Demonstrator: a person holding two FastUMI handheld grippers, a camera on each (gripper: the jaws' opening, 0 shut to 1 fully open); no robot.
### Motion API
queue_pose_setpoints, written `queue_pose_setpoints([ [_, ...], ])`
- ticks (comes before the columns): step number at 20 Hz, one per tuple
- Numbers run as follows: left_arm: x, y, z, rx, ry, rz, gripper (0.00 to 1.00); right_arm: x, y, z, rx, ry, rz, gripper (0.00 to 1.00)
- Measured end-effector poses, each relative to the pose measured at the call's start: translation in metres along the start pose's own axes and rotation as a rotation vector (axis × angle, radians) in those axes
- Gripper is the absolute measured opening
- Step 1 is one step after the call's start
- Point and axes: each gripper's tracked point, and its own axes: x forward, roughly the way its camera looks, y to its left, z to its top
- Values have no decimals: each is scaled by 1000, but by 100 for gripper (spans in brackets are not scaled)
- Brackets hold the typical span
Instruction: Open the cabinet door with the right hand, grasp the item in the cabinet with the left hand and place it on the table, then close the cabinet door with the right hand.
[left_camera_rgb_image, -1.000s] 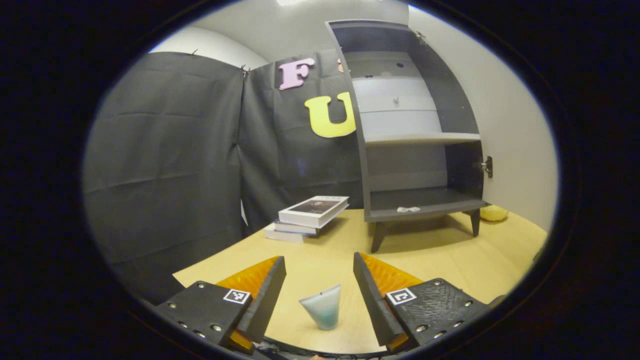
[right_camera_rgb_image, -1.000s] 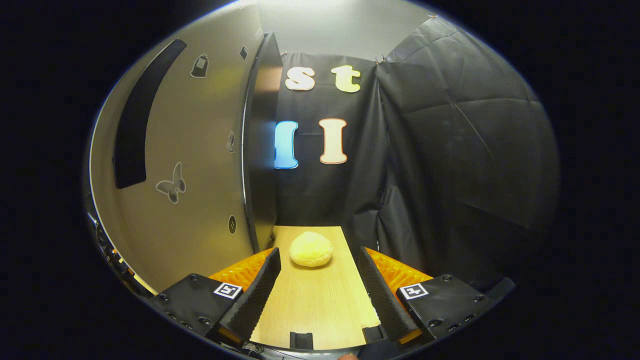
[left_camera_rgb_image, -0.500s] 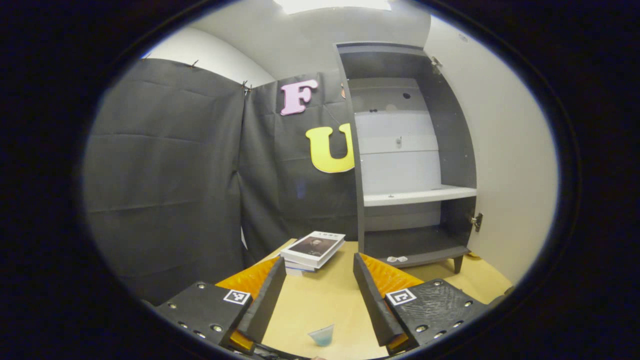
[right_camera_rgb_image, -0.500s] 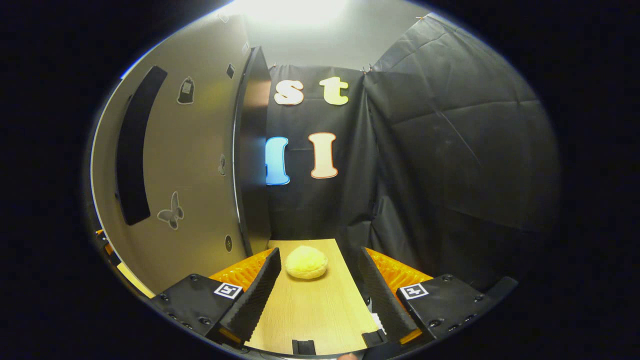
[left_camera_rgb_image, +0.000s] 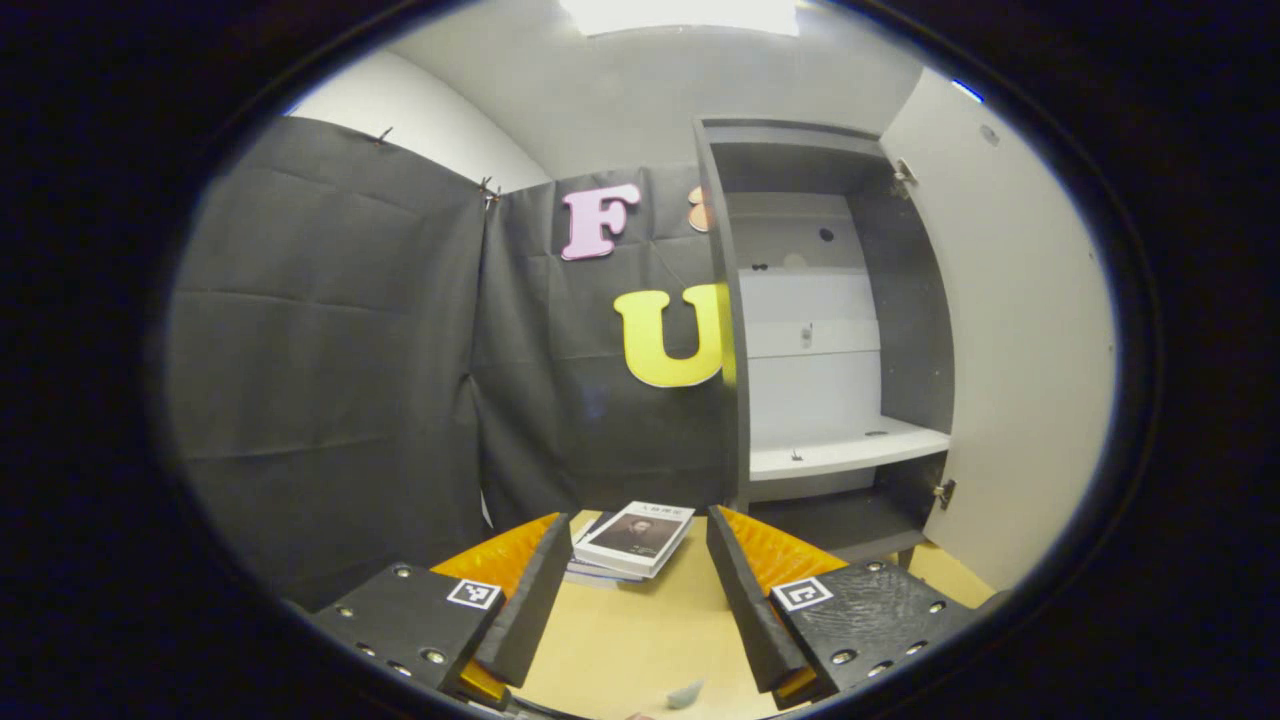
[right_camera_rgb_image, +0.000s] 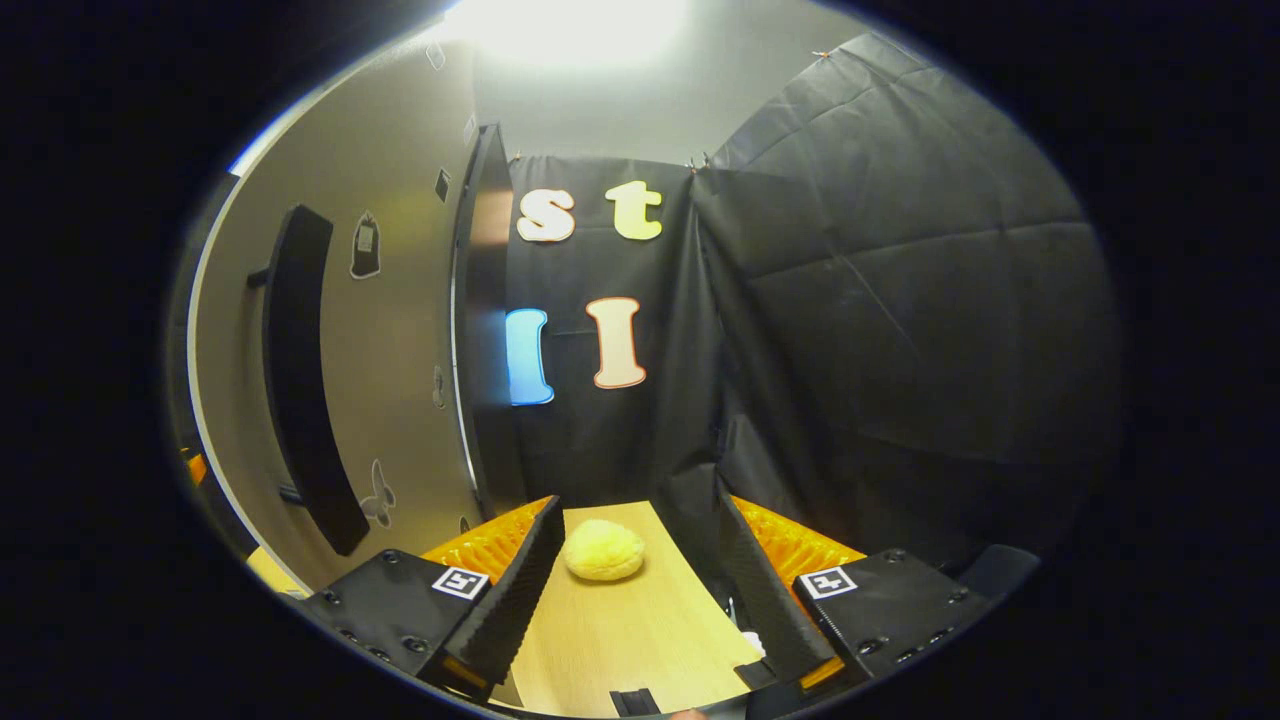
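Note:
In the left gripper view the dark cabinet (left_camera_rgb_image: 835, 330) stands open on the wooden table (left_camera_rgb_image: 640, 640), its door (left_camera_rgb_image: 1010, 330) swung out to the right. A small pale cup (left_camera_rgb_image: 685, 693) sits on the table at the bottom edge, just below my left gripper (left_camera_rgb_image: 632, 590), which is open and holds nothing. In the right gripper view the outside of the cabinet door (right_camera_rgb_image: 350, 360) fills the left, with its long dark handle (right_camera_rgb_image: 305, 380) and butterfly stickers. My right gripper (right_camera_rgb_image: 640, 590) is open and apart from the door.
A stack of books (left_camera_rgb_image: 630, 540) lies on the table left of the cabinet. A yellow round bun-like object (right_camera_rgb_image: 603, 551) rests on the table beyond the right gripper, near the door's edge. Black cloth walls close the booth behind and at both sides.
The left gripper has pulled back and tilted up, leaving the cup on the table; the cup slid to the bottom edge of its view. The right gripper view tilted up and drifted slightly.

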Motion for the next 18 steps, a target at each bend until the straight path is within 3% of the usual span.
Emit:
queue_pose_setpoints([
  [2, 4, 8, 3, -8, -9, 10, 83, -7, 0, 6, 14, 7, -27, 97],
  [8, 11, 24, -2, -37, -2, 18, 81, -24, 18, 26, 50, -13, -46, 93],
  [9, 12, 26, -3, -38, 0, 16, 81, -28, 23, 28, 52, -19, -42, 98],
  [12, 17, 33, -5, -26, 3, 8, 81, -32, 33, 33, 30, -26, -63, 98],
  [18, 20, 52, -10, -12, 12, 0, 81, -40, 45, 38, 19, -47, -131, 93],
])
